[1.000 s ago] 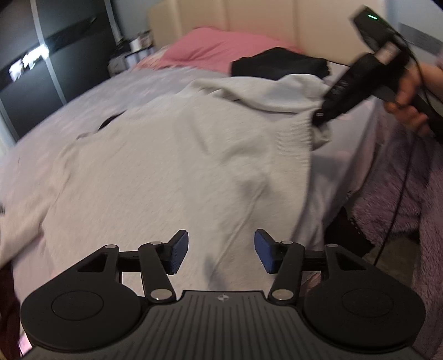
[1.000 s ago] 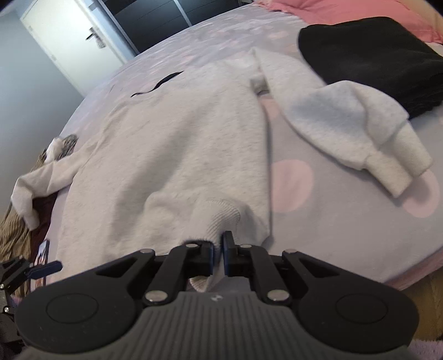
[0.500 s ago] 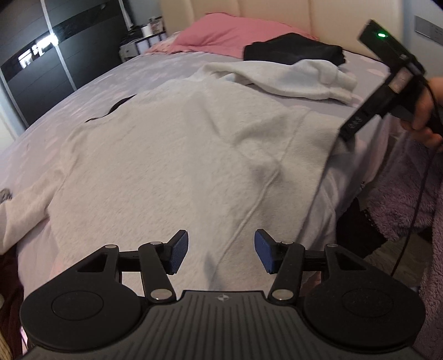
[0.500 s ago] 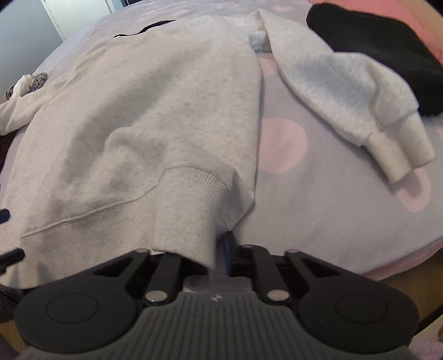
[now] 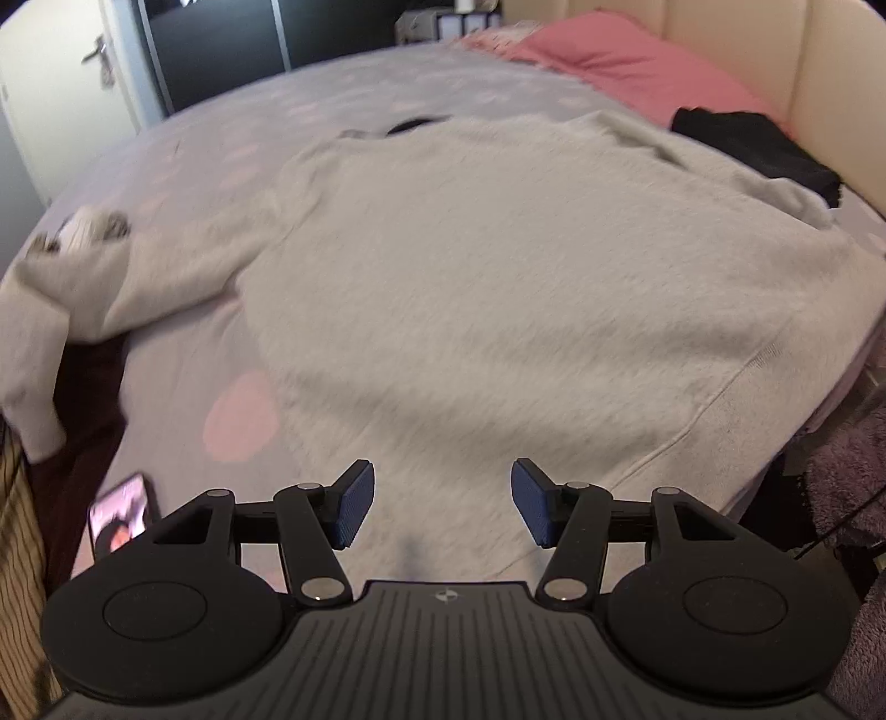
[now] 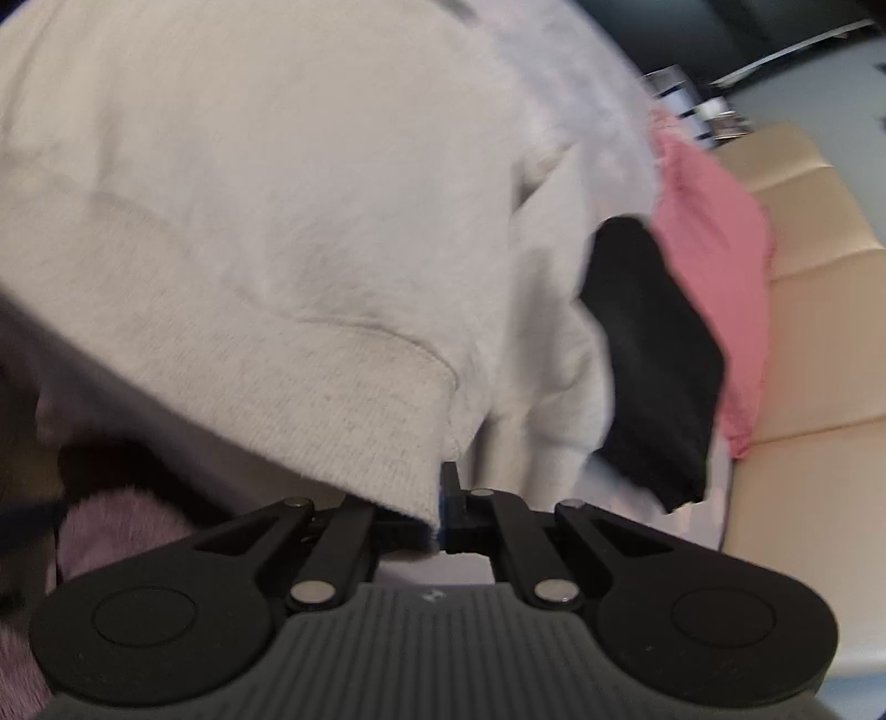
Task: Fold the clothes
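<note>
Right gripper (image 6: 440,509) is clamped on the ribbed hem corner of the pale grey sweatshirt (image 6: 266,210), its jaws together with the knit pinched between them and the hem draping over the left finger. Left gripper (image 5: 437,509) hangs above the near hem of the same sweatshirt (image 5: 498,288), its blue pads (image 5: 350,512) apart and opening a little wider, with nothing between them. In the left wrist view the sweatshirt lies spread flat across the lilac bedsheet (image 5: 221,183) with pink dots, collar toward the far side, one sleeve (image 5: 83,277) trailing off the left edge of the bed and the other running right toward a folded black garment (image 5: 758,149). Beyond that lies a pink pillow (image 5: 626,72) against a cream padded headboard (image 5: 775,50). A phone (image 5: 122,520) with a lit screen sits at the near left, seemingly on the bed's edge, though blur makes that hard to confirm. A white door (image 5: 61,72) stands at the far left.
</note>
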The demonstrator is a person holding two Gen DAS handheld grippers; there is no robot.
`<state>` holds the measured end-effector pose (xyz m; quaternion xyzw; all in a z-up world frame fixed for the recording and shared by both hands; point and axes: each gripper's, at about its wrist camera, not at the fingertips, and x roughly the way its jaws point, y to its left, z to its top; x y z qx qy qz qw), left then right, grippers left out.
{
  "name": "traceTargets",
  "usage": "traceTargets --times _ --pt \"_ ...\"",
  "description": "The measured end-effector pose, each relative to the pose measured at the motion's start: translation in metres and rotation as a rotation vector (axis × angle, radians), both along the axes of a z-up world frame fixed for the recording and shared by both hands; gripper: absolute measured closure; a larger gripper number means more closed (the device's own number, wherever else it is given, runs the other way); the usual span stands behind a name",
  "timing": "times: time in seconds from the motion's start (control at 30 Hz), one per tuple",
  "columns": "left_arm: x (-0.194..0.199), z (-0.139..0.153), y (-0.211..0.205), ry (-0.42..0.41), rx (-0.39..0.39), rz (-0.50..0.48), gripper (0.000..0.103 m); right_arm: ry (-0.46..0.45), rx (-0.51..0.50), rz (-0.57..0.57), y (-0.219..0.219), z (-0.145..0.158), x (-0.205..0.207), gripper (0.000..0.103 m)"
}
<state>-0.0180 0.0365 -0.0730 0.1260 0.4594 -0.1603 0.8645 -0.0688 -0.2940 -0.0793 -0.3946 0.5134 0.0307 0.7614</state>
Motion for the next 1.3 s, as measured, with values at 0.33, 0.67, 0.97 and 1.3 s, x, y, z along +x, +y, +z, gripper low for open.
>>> traceTargets --times 0.33,0.67,0.97,1.3 --pt "-0.001 -0.039 0.024 0.296 -0.006 0.153 0.05 0.122 -0.028 0.03 -0.004 -0.039 0.008 0.099" --pt "-0.002 -0.046 0.032 0.369 -0.014 0.168 0.084 0.108 0.036 0.027 -0.002 -0.038 0.01 0.099" --pt "0.001 0.029 0.051 0.369 -0.082 0.047 0.097 0.103 0.01 0.154 0.014 0.019 0.002 0.1" --pt "-0.006 0.028 0.062 0.446 0.053 -0.016 0.097 0.324 0.061 0.198 0.028 0.001 -0.008 0.1"
